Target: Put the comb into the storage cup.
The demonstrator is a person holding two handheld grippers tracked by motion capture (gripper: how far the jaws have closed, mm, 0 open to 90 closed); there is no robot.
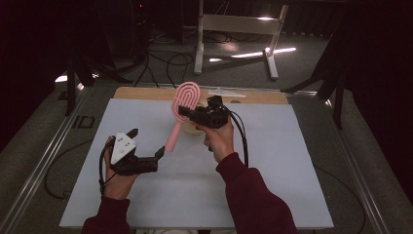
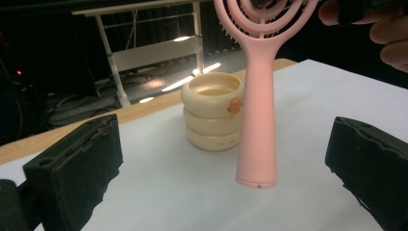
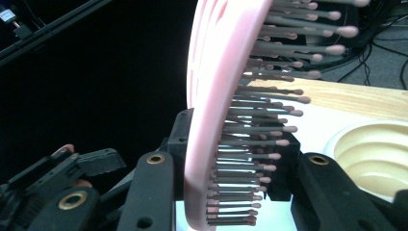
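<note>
My right gripper [image 1: 187,113] is shut on the pink hairbrush [image 1: 181,105], gripping its round head [image 3: 211,120] between back and bristles. The brush hangs upright above the white mat, handle [image 2: 257,120] pointing down with its end just off the surface. My left gripper [image 1: 146,142] is open at the front left, and the handle end stands between and a little beyond its wide-set jaws [image 2: 221,168] without touching them. A cream ringed container [image 2: 214,110] stands behind the brush, partly hidden by it in the high view [image 1: 194,129].
The white mat [image 1: 272,165] covers a wooden table [image 1: 141,92] with metal rails along its sides. A white metal stand [image 1: 238,29] and cables [image 1: 165,61] are on the floor beyond the far edge.
</note>
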